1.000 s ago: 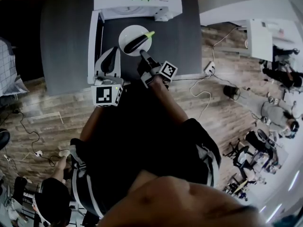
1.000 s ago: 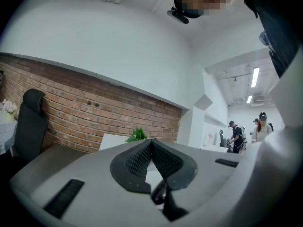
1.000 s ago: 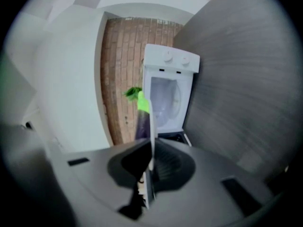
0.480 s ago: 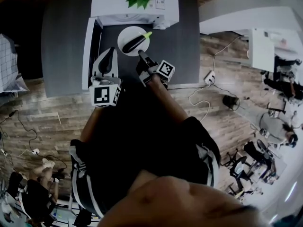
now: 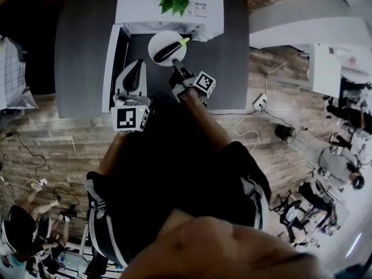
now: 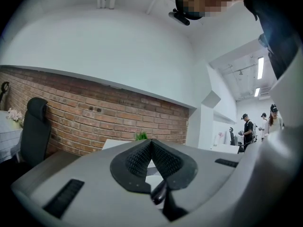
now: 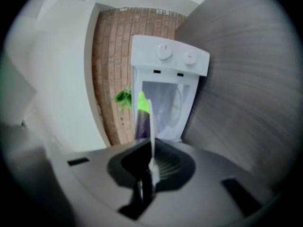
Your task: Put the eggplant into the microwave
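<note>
At upper centre, we clamp our right gripper (image 5: 176,64) on the plate (image 5: 157,40) bearing the eggplant (image 5: 167,52) before the microwave (image 5: 139,4); our left gripper (image 5: 137,65) has its jaws together, empty.

The head view looks steeply down from high above onto the table (image 5: 81,57) and the microwave (image 5: 168,7). The left gripper view faces level toward a far brick wall (image 6: 94,112). The right gripper view, turned sideways, faces from near the microwave that the head view also shows.

Dark purple eggplant (image 5: 167,50) with green stem, lying on white plate (image 5: 159,39), before open white microwave (image 5: 139,6).
</note>
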`<state>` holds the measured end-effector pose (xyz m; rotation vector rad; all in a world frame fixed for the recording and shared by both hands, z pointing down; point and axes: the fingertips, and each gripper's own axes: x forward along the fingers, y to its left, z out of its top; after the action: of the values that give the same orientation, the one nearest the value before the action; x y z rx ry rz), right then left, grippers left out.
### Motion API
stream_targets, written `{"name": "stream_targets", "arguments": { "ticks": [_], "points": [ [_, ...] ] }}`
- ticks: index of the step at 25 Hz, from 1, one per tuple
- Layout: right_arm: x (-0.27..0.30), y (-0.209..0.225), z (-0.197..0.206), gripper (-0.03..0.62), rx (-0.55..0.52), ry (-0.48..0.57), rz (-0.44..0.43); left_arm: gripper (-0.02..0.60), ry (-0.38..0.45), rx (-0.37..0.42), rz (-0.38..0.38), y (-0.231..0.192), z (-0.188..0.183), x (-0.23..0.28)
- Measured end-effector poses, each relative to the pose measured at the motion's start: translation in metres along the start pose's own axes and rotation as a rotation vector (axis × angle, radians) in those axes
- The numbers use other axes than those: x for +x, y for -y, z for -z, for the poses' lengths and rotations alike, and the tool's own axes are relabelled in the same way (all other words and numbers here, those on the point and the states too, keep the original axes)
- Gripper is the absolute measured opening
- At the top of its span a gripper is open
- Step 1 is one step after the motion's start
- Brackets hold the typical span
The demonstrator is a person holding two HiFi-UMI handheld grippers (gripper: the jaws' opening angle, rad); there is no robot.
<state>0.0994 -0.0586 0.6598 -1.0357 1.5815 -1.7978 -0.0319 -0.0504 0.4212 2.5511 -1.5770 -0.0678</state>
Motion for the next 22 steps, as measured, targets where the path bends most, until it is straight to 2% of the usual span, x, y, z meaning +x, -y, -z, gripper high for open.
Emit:
{"name": "stream_targets", "arguments": {
  "ticks": [17, 22],
  "points": [
    [0.047, 0.029, -0.025, 0.04, -0.005, 0.015, 0.044, 0.035, -0.016, -0.003, -0.006, -0.013, 0.004, 0.017],
    [0.065, 0.035, -0.034, 0.04, 0.009, 0.039, 0.029, 0.035, -0.028, -0.004, -0.005, -0.018, 0.006, 0.024]
  ]
}}
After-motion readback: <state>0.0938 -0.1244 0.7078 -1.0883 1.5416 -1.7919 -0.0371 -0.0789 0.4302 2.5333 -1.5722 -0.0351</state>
